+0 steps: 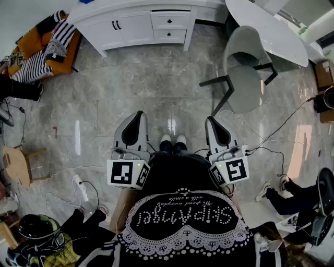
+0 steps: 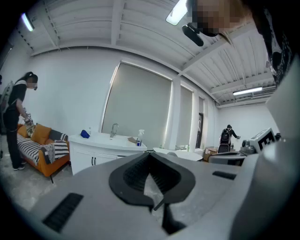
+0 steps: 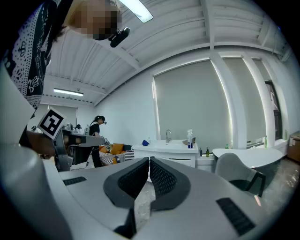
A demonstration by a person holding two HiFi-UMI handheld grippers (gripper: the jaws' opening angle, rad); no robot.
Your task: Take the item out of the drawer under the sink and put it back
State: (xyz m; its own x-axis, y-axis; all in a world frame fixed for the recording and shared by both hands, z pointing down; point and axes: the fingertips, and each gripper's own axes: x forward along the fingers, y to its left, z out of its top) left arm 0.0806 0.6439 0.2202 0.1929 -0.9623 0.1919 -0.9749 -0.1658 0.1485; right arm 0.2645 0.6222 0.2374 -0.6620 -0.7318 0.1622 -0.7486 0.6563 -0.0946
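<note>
- Jaws on left gripper [image 1: 134,121] shut, nothing in them.
- Drawers [image 1: 169,28] well ahead, all closed. The item's hidden inside, so I can't tell its long axis or heading.
- Right gripper [image 1: 215,128] pinched shut too, empty.
- Risk, I'd guess: chair [image 1: 245,78] and floor cables [image 1: 282,126] could catch a foot walking over.

bright, even light is falling from ceiling strip lamps [image 2: 177,13], and the polished floor [image 1: 78,138] is throwing back white glare streaks. both gripper views are bending and darkening at their edges; the left gripper [image 2: 150,158] is blurring up close.
</note>
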